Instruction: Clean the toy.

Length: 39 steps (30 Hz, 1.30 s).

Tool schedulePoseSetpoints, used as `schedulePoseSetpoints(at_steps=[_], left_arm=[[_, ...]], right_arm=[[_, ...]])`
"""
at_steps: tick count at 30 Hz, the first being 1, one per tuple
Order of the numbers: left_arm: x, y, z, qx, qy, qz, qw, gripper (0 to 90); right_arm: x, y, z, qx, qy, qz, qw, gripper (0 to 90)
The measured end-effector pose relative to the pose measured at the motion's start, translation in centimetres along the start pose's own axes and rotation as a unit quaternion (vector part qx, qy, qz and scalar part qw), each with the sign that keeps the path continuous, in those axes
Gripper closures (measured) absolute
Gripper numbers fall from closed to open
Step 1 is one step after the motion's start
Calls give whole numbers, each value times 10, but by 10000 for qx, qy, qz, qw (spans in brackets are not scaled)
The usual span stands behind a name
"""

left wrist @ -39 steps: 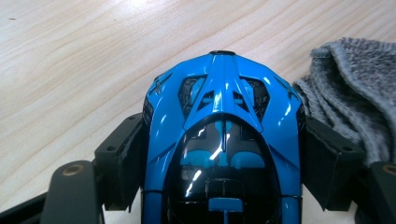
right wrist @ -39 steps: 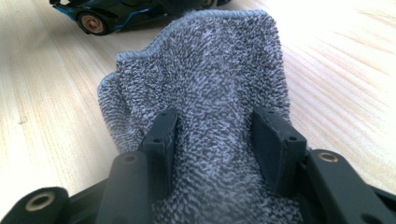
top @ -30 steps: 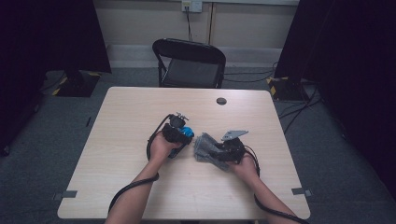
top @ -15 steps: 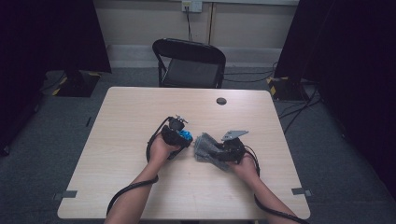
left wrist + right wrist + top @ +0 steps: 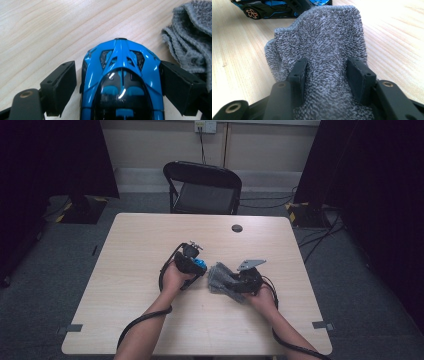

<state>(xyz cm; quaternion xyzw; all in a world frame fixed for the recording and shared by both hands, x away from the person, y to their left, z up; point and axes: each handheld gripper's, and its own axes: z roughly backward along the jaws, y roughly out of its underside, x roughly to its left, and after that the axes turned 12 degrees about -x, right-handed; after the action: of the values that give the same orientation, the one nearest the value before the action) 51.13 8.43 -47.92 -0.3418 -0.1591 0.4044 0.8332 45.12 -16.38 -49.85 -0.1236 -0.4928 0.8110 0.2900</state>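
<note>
**Car in left tool, cloth in right**

Seen from above, near the table's (image 5: 130,320) near edge: two forearms entering from 6 o'clock, cables trailing back along them. Just past them, at table centre, both hands side by side, close together but apart. Left hand (image 5: 172,279) wrapped around the left tool (image 5: 196,264), pointing toward 2 o'clock. Right hand (image 5: 260,295) behind the right tool (image 5: 231,281), pointing toward 10 o'clock, grey plate on top.

Left tool: jaws set narrow on a blue toy car (image 5: 122,82), one black pad at each flank, right pad touching the bodywork, left pad just beside it with a sliver of gap. Car resting on the table, nose pointing away along the jaws, glossy black cockpit toward the camera. At 2 o'clock from the car, a fold of grey cloth (image 5: 192,37) lying just beside it on the wood.

Right tool (image 5: 328,72): jaws moderately apart, gripping a bunched grey terry cloth (image 5: 324,42) between the pads, fabric rising in a hump beyond them. Past the cloth, at 11 o'clock, the car (image 5: 272,8) side-on, bronze wheel showing.

Farther along the table, toward 1 o'clock: a small dark round disc (image 5: 237,228), well apart from the hands. Beyond the far edge, at 12 o'clock: a black folding chair (image 5: 202,187) on grey carpet.
</note>
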Motion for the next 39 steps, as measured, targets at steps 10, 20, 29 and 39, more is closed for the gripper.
schedulePoseSetpoints(at_steps=[10, 20, 29, 39], left_arm=[[-3, -2, -5, 84, -31, 97, 9999, 241], [-4, -1, 3, 65, -83, 167, 9998, 251], [-1, -1, 26, -319, 138, 351, 9988, 253], [-1, -9, 54, -746, 296, 337, 9962, 259]], right_arm=[[0, 0, 0, -2, -2, 5, 10000, 521], [1, -1, 0, 39, 50, 30, 10000, 568], [3, -10, -1, 430, 364, 42, 9984, 783], [-3, -14, 0, 473, 305, -347, 9978, 807]])
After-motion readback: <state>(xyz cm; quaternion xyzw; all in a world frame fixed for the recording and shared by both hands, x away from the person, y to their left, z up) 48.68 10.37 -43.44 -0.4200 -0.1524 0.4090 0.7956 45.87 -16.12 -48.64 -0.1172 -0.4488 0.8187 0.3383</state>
